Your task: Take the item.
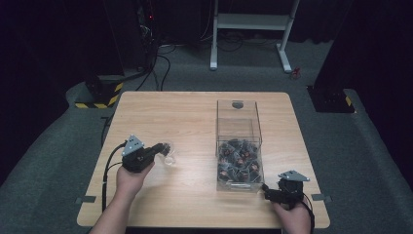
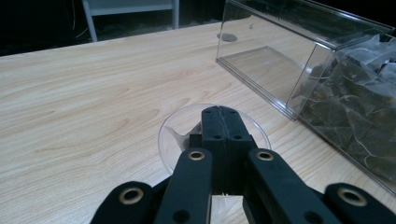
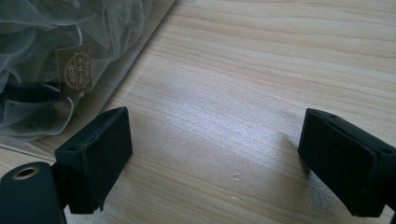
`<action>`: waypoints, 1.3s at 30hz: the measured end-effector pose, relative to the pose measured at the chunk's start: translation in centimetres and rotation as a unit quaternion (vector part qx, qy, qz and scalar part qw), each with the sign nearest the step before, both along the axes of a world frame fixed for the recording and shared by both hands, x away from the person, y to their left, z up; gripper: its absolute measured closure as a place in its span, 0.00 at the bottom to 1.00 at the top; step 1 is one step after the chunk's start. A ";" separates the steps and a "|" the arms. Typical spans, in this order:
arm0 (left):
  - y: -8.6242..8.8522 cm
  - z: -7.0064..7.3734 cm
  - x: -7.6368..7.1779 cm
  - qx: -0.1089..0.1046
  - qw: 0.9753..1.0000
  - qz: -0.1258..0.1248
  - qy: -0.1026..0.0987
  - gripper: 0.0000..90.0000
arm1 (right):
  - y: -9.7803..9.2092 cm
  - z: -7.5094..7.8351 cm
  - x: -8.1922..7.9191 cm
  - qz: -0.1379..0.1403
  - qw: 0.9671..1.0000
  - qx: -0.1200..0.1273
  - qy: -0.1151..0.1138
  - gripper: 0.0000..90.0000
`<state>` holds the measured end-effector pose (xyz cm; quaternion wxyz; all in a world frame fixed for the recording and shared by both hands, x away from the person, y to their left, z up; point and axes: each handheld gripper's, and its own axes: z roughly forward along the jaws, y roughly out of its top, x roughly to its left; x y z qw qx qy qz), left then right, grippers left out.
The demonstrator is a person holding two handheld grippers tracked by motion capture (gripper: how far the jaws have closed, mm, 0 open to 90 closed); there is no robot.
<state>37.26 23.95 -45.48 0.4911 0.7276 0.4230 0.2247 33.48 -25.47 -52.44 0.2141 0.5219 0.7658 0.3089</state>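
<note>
Clear cup at the table's left-middle, under the left gripper.

The clear cup (image 2: 187,135) stands on the wooden table (image 1: 195,122), well left of the clear box (image 1: 238,146) of tea bags (image 1: 238,161). The left gripper (image 2: 219,116) hangs over it, jaws clenched together. The right gripper (image 3: 215,154) rests released beside the box's near corner.
</note>
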 end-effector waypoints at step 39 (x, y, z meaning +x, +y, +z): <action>3.7 0.9 -1.5 0.001 1.000 0.027 -0.001 0.23 | 0.0 0.0 0.0 0.000 1.000 -0.001 -0.002 0.11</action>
